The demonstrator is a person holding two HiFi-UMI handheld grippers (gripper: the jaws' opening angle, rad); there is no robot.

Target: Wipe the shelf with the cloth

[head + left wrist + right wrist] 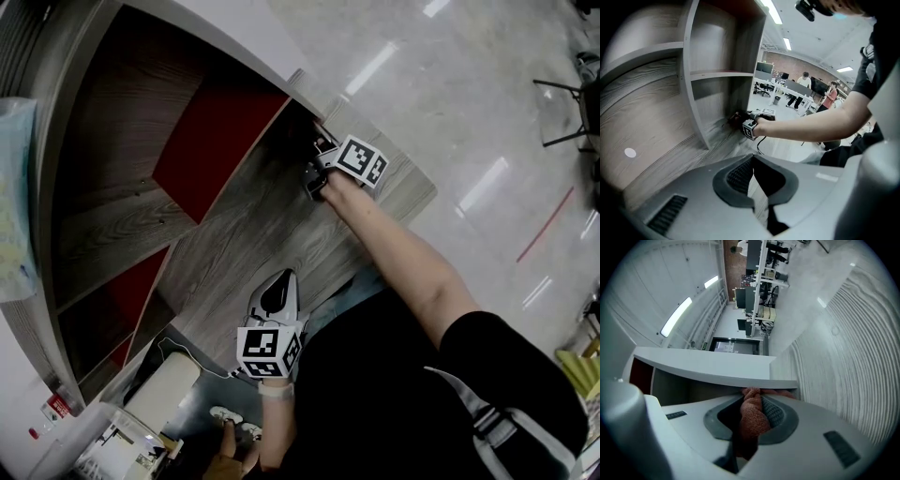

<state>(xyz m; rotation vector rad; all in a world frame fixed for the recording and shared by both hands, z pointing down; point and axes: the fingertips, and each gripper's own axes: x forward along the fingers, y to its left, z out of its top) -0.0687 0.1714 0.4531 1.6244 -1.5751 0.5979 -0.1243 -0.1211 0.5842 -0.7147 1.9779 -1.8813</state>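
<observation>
At the far corner of the shelf (253,225), our right gripper (315,167) squeezes the cloth (751,416) tight. From there the shelf runs long, back toward our left gripper (279,284), which is closed on nothing.

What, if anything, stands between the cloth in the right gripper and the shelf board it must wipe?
Nothing visible. The right gripper is shut on the cloth at the shelf board, and the board around it lies bare.
</observation>
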